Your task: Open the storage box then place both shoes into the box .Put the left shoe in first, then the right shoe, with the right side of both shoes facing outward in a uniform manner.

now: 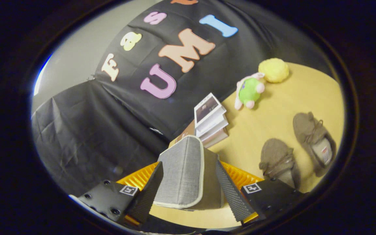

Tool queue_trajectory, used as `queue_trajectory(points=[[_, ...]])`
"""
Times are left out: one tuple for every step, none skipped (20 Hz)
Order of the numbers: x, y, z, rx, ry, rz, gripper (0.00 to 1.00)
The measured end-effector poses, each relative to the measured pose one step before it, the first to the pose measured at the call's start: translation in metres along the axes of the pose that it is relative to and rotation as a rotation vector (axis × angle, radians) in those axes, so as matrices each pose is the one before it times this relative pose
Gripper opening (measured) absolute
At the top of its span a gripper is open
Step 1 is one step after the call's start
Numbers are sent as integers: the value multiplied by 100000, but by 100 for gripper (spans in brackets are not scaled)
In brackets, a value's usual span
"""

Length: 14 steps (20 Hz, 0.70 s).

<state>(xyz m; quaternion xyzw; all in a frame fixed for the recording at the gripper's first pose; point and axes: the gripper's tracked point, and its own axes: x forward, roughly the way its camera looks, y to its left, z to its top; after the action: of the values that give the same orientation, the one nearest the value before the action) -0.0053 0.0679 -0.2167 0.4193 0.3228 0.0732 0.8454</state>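
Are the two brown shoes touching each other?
Apart. The gripper view shows yellow table between the near shoe and the far shoe.

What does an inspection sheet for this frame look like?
Surface: tan table.
Job's things: grey box between the fingers, flap apparently raised; two brown shoes lie on the table beside it.
Clutter: book stack, green plush, yellow ball.
Gripper: both fingers lie against the box's sides; grip not certain.
Cables: nothing seen.
Surroundings: black cloth wall, pale wall behind.
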Motion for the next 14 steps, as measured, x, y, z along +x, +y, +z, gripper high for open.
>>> queue_trajectory(points=[[306, -336, -687, 2801, 2066, 614, 100], [388, -317, -507, 2581, 1813, 587, 100], [283, -251, -644, 2752, 2057, 494, 100], [262, -73, -492, 2972, 1696, 890, 100], [368, -163, -473, 3220, 1797, 457, 100], [376, -268, -499, 2967, 1723, 409, 100], [281, -255, -240, 2660, 1165, 478, 100], [132, -328, -395, 2582, 1315, 140, 100], [404, -325, -171, 2438, 1321, 117, 100], [294, -207, -379, 2058, 1414, 535, 100], [247, -208, -349, 1875, 1826, 504, 100], [458, -272, -345, 1786, 1548, 450, 100], [370, -165, -224, 1852, 1343, 600, 100], [257, -112, -285, 1867, 1508, 855, 99]])
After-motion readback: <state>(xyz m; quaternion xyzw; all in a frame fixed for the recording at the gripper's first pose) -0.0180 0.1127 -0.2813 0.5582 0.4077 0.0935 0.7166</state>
